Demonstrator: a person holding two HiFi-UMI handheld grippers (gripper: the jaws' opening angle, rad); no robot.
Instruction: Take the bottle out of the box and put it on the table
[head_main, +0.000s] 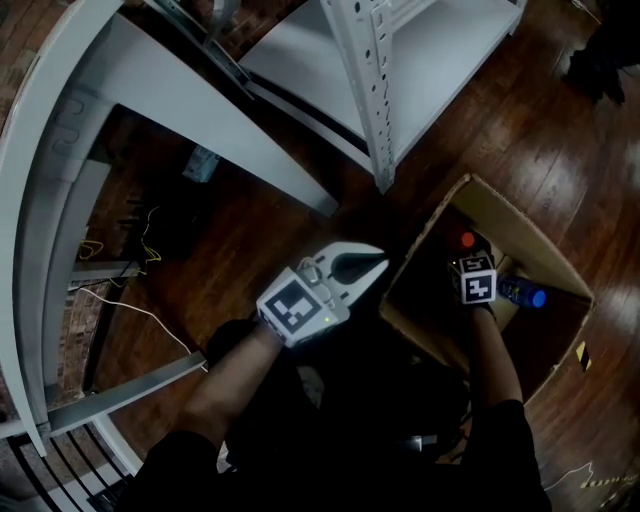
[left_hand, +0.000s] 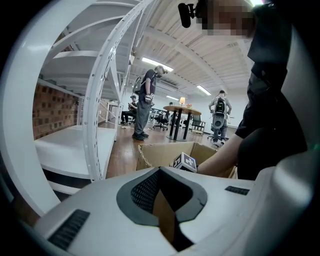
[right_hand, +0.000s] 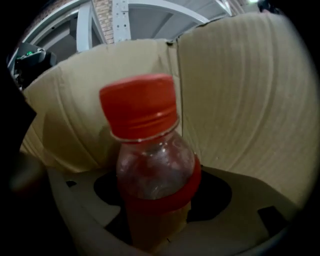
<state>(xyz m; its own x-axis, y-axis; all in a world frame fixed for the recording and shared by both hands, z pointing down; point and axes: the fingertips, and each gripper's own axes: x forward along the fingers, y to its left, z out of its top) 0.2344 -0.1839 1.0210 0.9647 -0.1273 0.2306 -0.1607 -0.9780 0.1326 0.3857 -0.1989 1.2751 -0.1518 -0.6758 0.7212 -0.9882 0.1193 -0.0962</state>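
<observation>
**Fig.** My right claw (head_main: 468, 252) reaches down into the cardboard box (head_main: 520, 226), which sits on the wooden floor (head_main: 250, 262). The bottle (right_hand: 150, 170) stands between its jaws with the red cap (right_hand: 139, 105) uppermost. The pads appear to press on its body just under the red band. My left claw (head_main: 375, 264) is pinched on the box's near wall (left_hand: 165, 220), which I judge steadies the box. The bottle looks like clear, thin plastic, so probably light, smooth and rounded. It may slip, or dent under a hard squeeze. The soundest hold is on the wide body below the shoulder, not on the tapering neck or cap. A blue-capped bottle (head_main: 525, 293) lies near it in the box.
</observation>
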